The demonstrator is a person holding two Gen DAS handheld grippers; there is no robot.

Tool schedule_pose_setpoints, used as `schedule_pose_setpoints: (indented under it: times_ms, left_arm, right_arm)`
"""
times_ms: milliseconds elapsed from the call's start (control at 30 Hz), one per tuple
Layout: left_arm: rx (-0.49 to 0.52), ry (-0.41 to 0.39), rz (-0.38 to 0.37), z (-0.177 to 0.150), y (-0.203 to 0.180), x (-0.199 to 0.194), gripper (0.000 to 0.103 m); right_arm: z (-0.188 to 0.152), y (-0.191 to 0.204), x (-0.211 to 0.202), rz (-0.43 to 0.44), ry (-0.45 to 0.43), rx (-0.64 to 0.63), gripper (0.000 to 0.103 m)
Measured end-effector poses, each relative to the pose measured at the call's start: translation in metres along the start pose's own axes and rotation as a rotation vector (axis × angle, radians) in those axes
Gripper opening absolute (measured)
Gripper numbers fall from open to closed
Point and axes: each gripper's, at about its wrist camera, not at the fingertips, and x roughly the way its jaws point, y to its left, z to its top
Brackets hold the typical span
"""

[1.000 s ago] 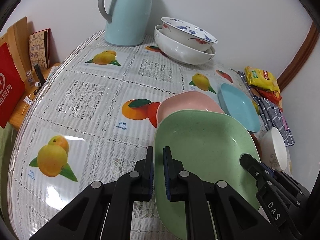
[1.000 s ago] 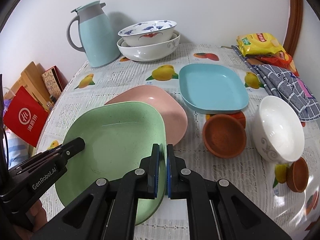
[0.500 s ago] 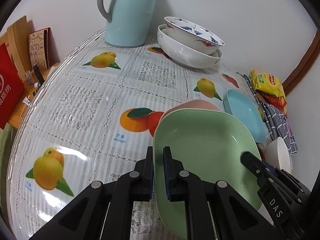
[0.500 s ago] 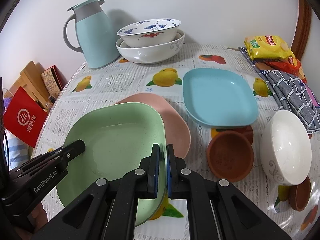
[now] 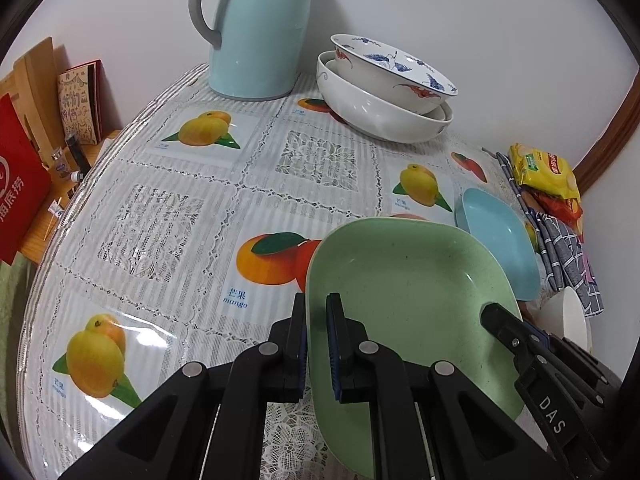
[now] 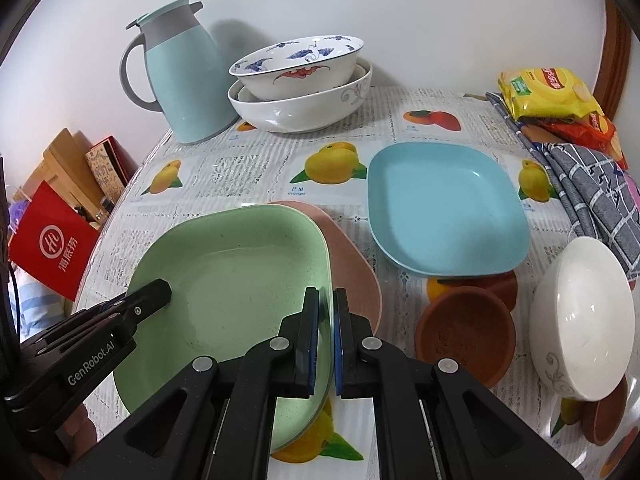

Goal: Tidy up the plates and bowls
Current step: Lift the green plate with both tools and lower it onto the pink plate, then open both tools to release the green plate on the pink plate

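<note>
A green plate [image 5: 408,300] [image 6: 236,280] is held above the table by both grippers. My left gripper [image 5: 317,308] is shut on its left rim; it also shows in the right wrist view [image 6: 156,294]. My right gripper [image 6: 327,300] is shut on its right rim; it also shows in the left wrist view [image 5: 496,316]. A pink plate [image 6: 352,256] lies on the table, mostly hidden under the green plate. A blue plate [image 6: 444,208] [image 5: 500,240] lies to the right. Two stacked white bowls [image 6: 300,84] [image 5: 384,88] stand at the back.
A light blue jug [image 6: 180,76] [image 5: 256,28] stands at the back left. A white bowl [image 6: 580,320] and brown saucers [image 6: 464,336] lie to the right. A checked cloth [image 6: 592,196] and snack packets [image 6: 548,92] lie at the far right. The table's left edge drops to a shelf with a red bag [image 6: 48,240].
Both grippers have carried the green plate up and toward the back, over the pink plate, so that less of the pink plate shows.
</note>
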Motion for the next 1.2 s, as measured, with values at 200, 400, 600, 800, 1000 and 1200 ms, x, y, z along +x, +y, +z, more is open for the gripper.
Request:
schedule_pose_setpoints:
  times_ms: [200, 400, 600, 800, 1000, 1200]
  left_arm:
    - [-0.011, 0.014, 0.012, -0.002, 0.003, 0.008, 0.009]
    - [0.001, 0.012, 0.018, -0.001, -0.002, 0.012, 0.009]
    - [0.000, 0.006, 0.018, 0.001, -0.004, 0.018, 0.009]
    - [0.011, -0.004, 0.025, 0.001, -0.007, 0.019, 0.009]
    - [0.015, 0.001, -0.004, 0.000, -0.009, 0.016, 0.015]
    - [0.000, 0.032, -0.042, -0.004, -0.007, 0.016, 0.022]
  right_arm:
    - [0.005, 0.002, 0.011, 0.000, 0.023, -0.033, 0.007]
    - [0.008, -0.002, 0.021, 0.001, 0.032, -0.027, 0.008]
    - [0.017, -0.009, 0.027, 0.008, 0.028, -0.028, 0.008]
    - [0.025, -0.008, 0.032, 0.005, 0.015, -0.063, 0.010]
    - [0.029, -0.012, 0.040, 0.020, 0.013, -0.079, 0.014]
    - [0.029, -0.012, 0.043, 0.029, -0.005, -0.103, 0.016]
